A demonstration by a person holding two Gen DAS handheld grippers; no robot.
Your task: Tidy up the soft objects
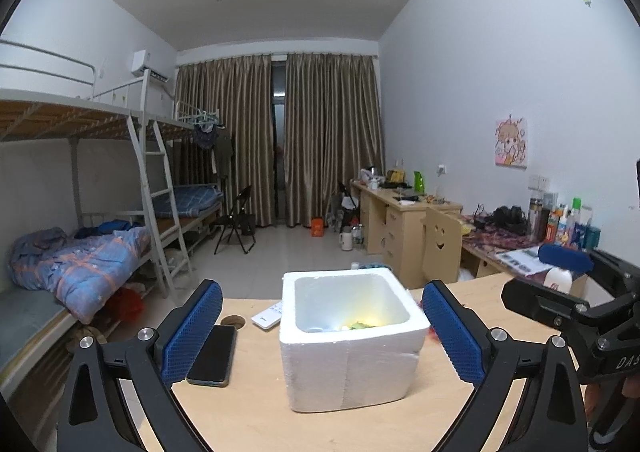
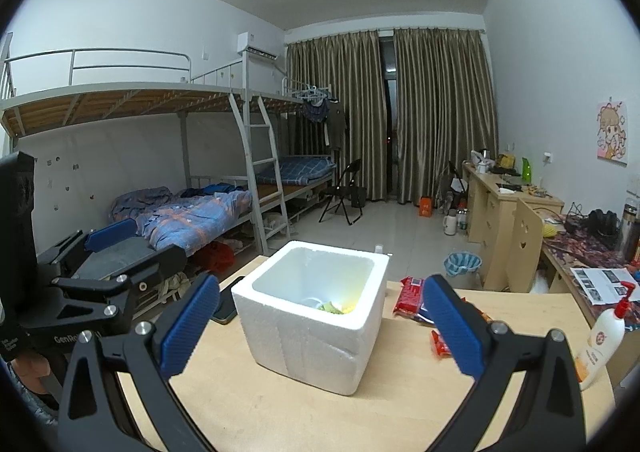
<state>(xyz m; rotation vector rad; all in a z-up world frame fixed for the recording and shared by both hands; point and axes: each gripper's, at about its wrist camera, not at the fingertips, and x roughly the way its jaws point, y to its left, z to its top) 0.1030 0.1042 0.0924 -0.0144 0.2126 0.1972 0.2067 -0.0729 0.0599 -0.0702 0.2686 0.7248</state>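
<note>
Holding both my left gripper (image 1: 322,326) and right gripper (image 2: 320,326) spread, empty, above the foam box (image 1: 348,336); contents possibly green-yellow soft items (image 2: 338,307).

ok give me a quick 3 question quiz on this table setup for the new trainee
1. True or false: the white foam box on the table is closed with a lid.
2. Multiple choice: which object lies on the side of the box where the left gripper is? A) black phone B) red snack packets C) pump bottle
3. Fill in: the jaws of the right gripper are ____ and hold nothing.

Key
1. False: the top is open, and yellow and green items show at the bottom.
2. A
3. open
</note>
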